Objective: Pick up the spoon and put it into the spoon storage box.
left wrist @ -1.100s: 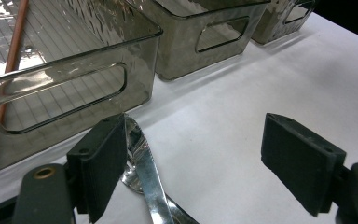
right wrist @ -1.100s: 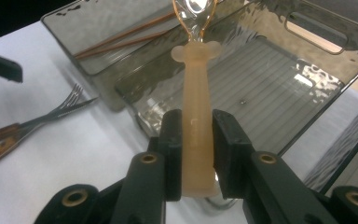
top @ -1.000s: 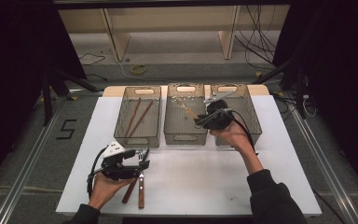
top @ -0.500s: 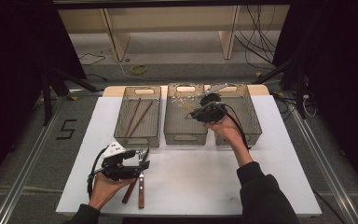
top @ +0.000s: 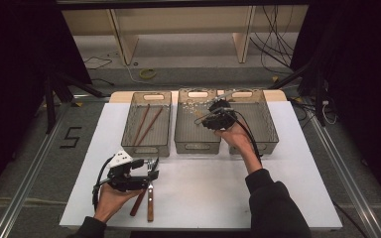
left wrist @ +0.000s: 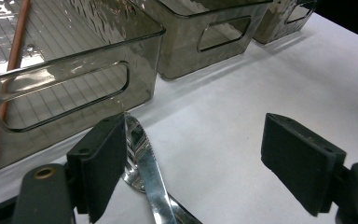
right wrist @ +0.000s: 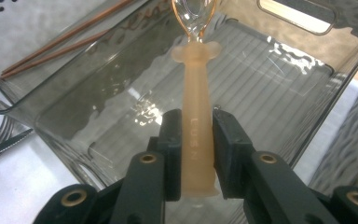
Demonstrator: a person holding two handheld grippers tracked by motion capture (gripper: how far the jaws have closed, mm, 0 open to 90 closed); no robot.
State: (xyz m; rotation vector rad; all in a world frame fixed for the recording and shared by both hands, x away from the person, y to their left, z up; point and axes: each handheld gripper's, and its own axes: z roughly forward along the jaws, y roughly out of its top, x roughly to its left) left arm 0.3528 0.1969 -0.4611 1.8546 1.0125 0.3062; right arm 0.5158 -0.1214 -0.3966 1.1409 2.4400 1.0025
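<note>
A spoon with a pale, frosted orange handle and a shiny clear-looking bowl is clamped by its handle between the closed jaws of the right gripper; small raised lettering runs along the handle, and a flared collar sits where the handle meets the bowl. It hangs over the middle bin of three smoky transparent bins, whose ribbed floor shows beneath it. In the high view the right gripper is held above that bin's far right part. The left bin holds two brown chopsticks. Near the table's front edge, the left gripper has its jaws spread wide and grasps nothing; a metal knife and fork lie just beside its left jaw.
</note>
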